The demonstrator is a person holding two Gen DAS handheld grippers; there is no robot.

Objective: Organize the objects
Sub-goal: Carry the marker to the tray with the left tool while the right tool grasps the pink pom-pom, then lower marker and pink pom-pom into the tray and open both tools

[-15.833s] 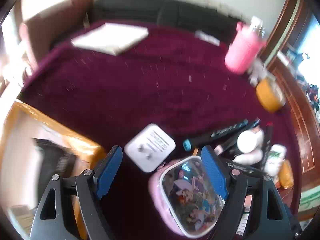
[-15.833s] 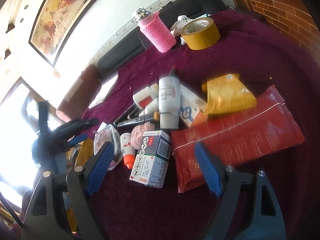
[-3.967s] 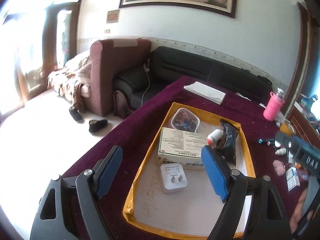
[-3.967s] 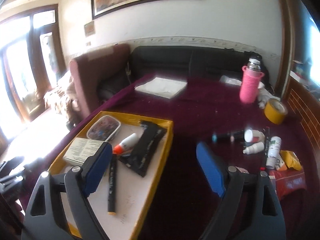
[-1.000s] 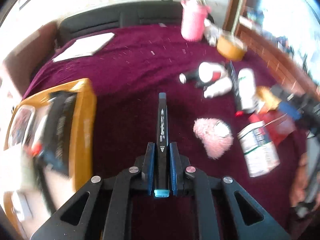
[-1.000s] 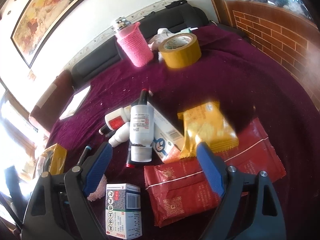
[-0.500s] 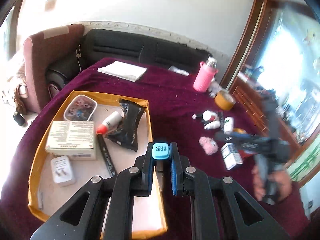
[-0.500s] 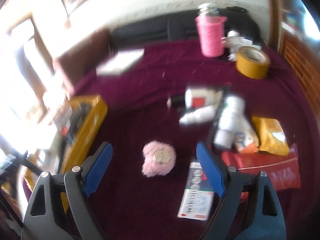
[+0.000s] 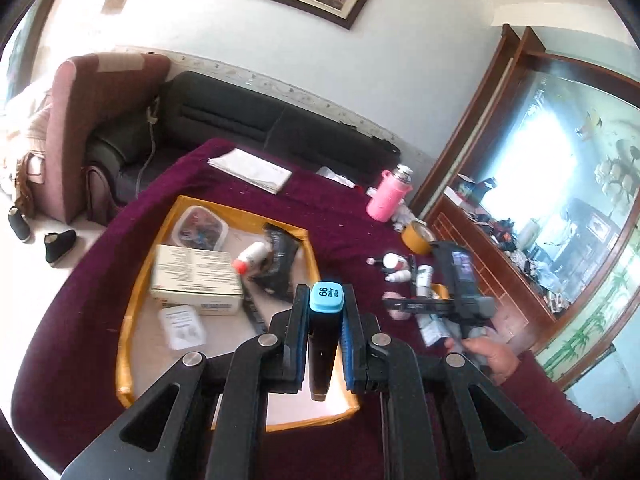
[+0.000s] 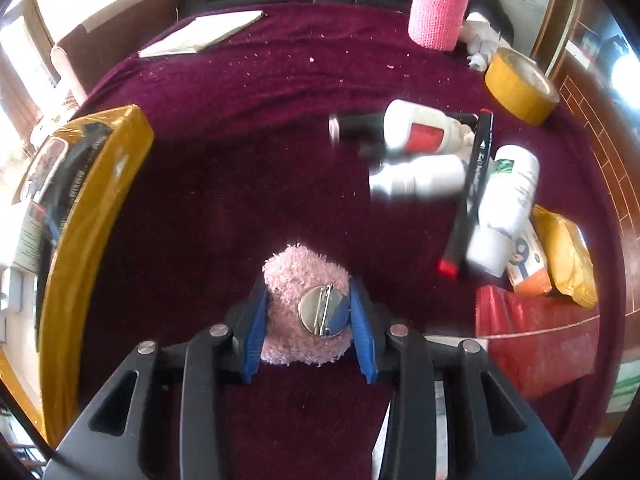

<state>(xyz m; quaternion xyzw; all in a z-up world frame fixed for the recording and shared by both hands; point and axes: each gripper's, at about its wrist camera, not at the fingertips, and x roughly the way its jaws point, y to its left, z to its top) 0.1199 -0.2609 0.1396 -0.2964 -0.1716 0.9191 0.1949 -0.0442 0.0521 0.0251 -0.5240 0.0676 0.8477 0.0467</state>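
My left gripper (image 9: 325, 290) is shut on a black marker (image 9: 322, 344) with a light blue cap, which stands upright between the pads above the near right corner of the yellow tray (image 9: 136, 280). On the maroon cloth lies a pink fluffy brooch (image 10: 296, 276), its metal pin back facing up. My right gripper (image 10: 308, 286) points down over it, its jaws closing with both blue pads against the fluff. In the left wrist view a hand holds the right gripper (image 9: 394, 303) to the right of the tray.
The tray holds a white box (image 9: 196, 280), a charger (image 9: 182, 326), a black pouch (image 9: 280, 256), a small bottle and a picture case. White bottles (image 10: 416, 132), a red-capped marker (image 10: 468, 196), a tape roll (image 10: 520, 88), a pink flask (image 10: 440, 12), and red and yellow packets lie at the right.
My left gripper has lifted the marker off the cloth and carried it over to the tray. My right gripper has swung over the pink brooch and its jaws have closed in on it.
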